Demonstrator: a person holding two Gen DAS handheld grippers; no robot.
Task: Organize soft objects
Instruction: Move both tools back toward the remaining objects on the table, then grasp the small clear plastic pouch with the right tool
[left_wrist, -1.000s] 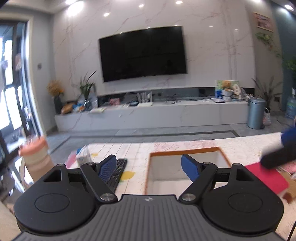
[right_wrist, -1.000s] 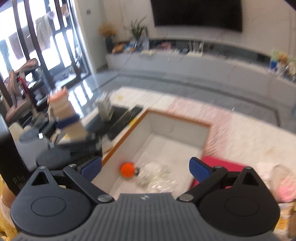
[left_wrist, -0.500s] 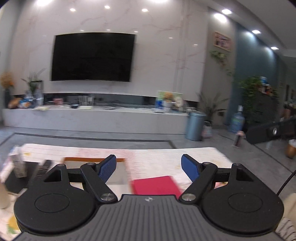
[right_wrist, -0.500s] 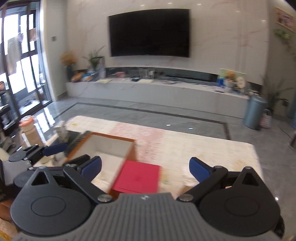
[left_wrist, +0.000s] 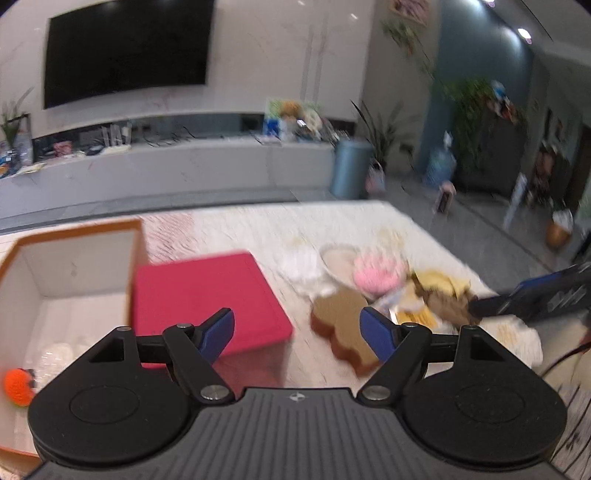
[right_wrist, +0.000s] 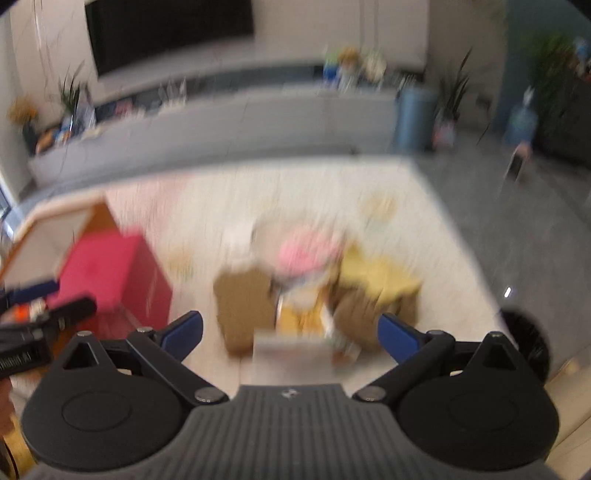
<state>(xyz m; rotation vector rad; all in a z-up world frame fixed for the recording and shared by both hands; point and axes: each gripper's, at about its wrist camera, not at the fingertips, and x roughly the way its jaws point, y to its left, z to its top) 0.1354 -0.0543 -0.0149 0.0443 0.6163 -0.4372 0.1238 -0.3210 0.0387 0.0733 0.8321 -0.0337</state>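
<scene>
Left wrist: one box, one orange ball inside; one red block; brown toy on worktop between wide-apart, empty jaws of left gripper.
Right wrist: blurred; toy pile just ahead of right gripper, jaws apart, empty.

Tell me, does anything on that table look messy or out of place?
Yes: the soft toys lie jumbled in a loose heap on the table, outside the open box. Only an orange ball sits inside.
</scene>
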